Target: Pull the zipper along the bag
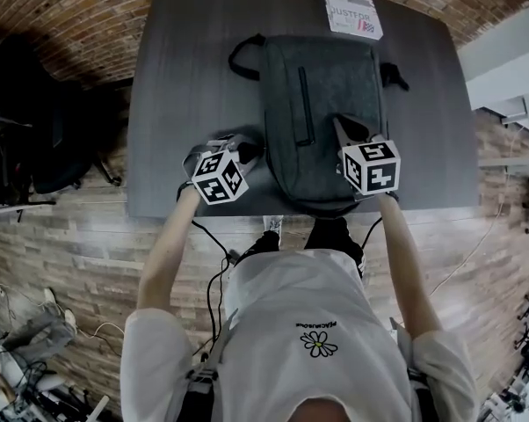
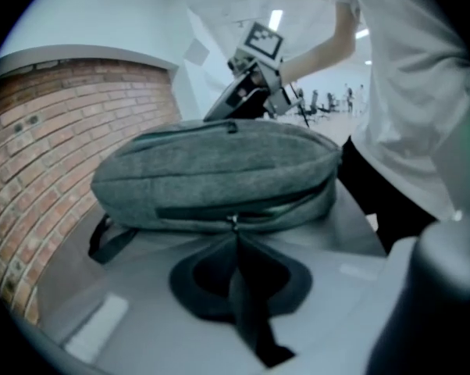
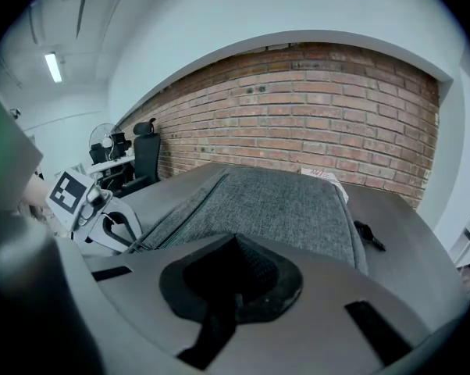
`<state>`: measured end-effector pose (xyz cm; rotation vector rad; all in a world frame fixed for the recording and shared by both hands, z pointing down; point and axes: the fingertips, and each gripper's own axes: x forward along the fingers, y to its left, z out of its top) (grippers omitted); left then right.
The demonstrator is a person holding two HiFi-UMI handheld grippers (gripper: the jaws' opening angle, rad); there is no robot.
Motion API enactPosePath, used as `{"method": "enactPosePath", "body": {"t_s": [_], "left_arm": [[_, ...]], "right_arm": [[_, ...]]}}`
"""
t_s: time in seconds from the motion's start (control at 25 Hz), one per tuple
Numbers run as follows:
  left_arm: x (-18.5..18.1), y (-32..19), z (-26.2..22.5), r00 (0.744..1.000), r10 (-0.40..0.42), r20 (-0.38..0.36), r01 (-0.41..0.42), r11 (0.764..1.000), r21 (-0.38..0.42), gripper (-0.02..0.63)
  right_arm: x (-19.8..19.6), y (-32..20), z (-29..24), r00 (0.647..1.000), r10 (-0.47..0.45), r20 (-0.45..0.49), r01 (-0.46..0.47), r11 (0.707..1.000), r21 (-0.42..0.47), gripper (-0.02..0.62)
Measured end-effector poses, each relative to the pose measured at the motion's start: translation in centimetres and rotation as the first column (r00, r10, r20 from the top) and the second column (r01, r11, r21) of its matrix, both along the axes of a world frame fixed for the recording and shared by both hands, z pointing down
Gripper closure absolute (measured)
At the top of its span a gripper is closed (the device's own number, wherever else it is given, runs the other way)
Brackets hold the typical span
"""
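Grey backpack [image 1: 326,86] lies flat in the middle of the table [image 1: 185,77]. Our left gripper [image 2: 235,237] is pinched shut on the zipper pull [image 2: 233,223], on the bag's left side near the end closest to us. Our right gripper [image 3: 236,244] is closed too, tip down on the top panel; we can't tell if it's caught any fabric. Our tip: drag in line with the zipper track, not up or outward, and press down with the right so the bag doesn't slide or bunch.
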<state>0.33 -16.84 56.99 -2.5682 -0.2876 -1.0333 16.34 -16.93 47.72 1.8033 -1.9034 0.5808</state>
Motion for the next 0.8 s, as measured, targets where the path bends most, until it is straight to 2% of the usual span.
{"method": "enactPosePath", "body": {"t_s": [0.12,0.32,0.48,0.6,0.72,0.8], "left_arm": [[-0.7,2.5,0.2,1.000,-0.002,0.007,0.002,0.999,-0.050,0.603],[-1.2,6.6,1.0,0.998,0.038,0.059,-0.033,0.996,-0.078,0.601],[-1.4,10.0,1.1,0.995,0.014,0.096,-0.001,0.991,-0.130,0.603],[-0.4,11.0,1.2,0.993,-0.005,0.117,0.019,0.993,-0.120,0.601],[-0.2,12.0,1.3,0.986,0.020,0.166,0.002,0.991,-0.130,0.601],[0.0,13.6,1.3,0.976,0.049,0.213,-0.008,0.982,-0.191,0.595]], "right_arm": [[0.2,0.0,0.1,1.000,0.000,0.000,0.000,1.000,-0.003,0.595],[0.3,0.0,0.5,1.000,-0.002,0.022,0.002,1.000,-0.009,0.595],[-0.1,0.2,0.8,0.998,-0.023,0.065,0.026,0.999,-0.047,0.595],[0.4,-0.1,0.4,0.997,-0.034,0.070,0.038,0.997,-0.063,0.595],[0.4,-0.2,0.5,0.995,-0.056,0.087,0.062,0.995,-0.076,0.595],[0.3,-0.1,0.7,0.993,-0.071,0.098,0.081,0.992,-0.094,0.595]]}}
